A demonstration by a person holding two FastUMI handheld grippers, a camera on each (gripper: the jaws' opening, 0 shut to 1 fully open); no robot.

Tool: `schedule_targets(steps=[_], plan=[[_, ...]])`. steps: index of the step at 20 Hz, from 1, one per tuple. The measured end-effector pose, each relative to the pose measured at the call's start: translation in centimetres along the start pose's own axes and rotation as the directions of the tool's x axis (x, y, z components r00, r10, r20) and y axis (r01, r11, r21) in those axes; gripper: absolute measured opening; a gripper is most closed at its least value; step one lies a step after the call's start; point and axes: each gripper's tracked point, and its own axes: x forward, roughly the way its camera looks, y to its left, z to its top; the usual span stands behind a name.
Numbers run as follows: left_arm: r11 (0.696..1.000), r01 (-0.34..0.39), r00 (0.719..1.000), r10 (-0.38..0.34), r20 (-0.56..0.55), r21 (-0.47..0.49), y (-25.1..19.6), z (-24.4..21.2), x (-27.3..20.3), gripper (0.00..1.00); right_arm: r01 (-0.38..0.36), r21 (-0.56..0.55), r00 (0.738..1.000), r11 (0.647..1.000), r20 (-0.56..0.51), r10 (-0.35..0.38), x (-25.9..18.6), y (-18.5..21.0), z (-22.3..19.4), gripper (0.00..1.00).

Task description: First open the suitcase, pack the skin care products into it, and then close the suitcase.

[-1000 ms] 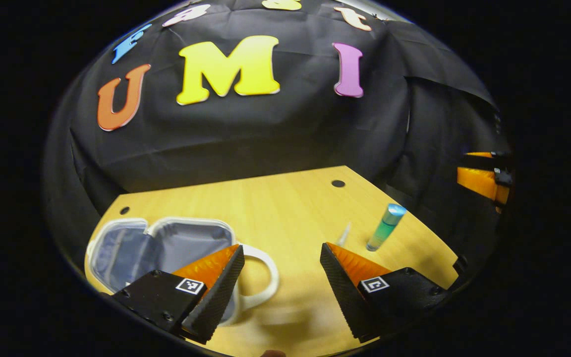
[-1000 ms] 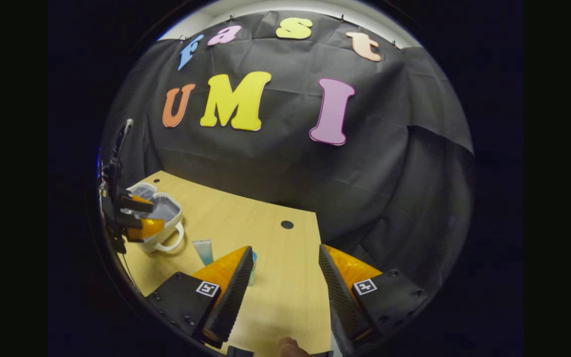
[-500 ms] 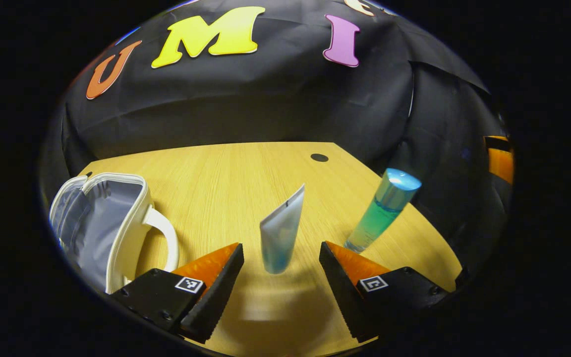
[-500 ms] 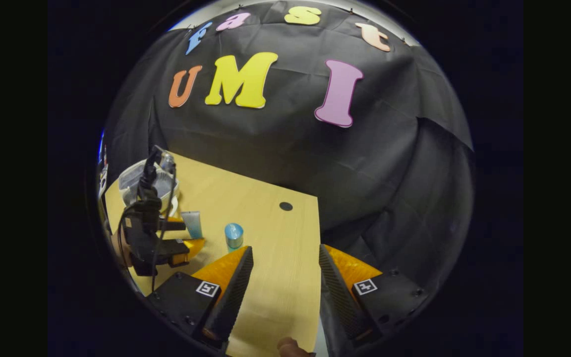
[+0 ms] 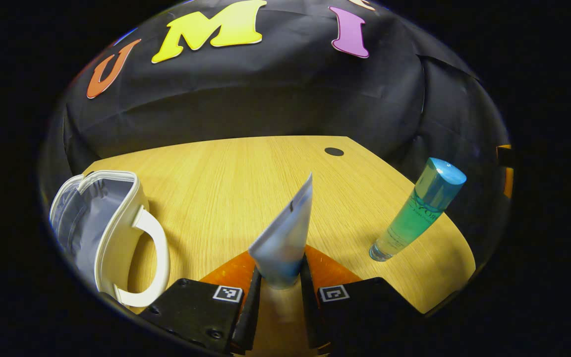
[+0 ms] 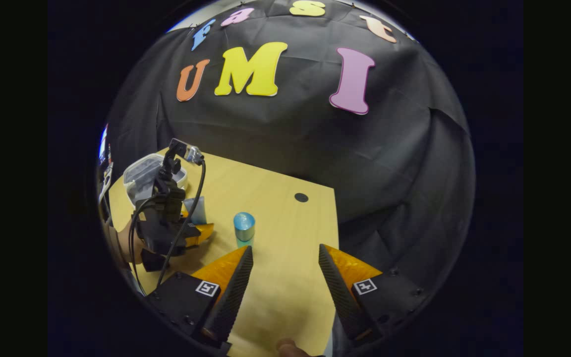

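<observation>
Left hand-held gripper clamps tube; right hand-held gripper spread over bare table edge.

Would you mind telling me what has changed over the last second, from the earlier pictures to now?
The left gripper swung away from the open white suitcase, moved in on the upright tube and closed both fingers on its lower end. The right gripper stayed open above the wooden table, holding nothing. The green bottle with the blue cap kept standing on the table, and the suitcase stayed open.
</observation>
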Motion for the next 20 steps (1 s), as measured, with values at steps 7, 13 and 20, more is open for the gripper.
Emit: schedule_targets(steps=[7,13,20], plan=[[1.0,-0.003,1.0,0.004,0.025,-0.026,1.8,3.5,-7.6,0.4,-0.084,0.086,0.996,0.993,-0.017,0.086,5.1,5.4,-0.2,0.8],[0.995,-0.089,0.996,0.09,0.018,-0.044,5.5,4.2,-15.0,0.4,-0.052,0.188,0.995,0.981,-0.07,0.066,11.6,6.2,-2.3,0.8],[0.986,-0.159,0.987,0.159,-0.007,-0.055,10.1,3.0,-21.2,0.4,-0.023,0.22,0.992,0.975,-0.115,0.05,14.0,6.7,-3.7,0.4]])
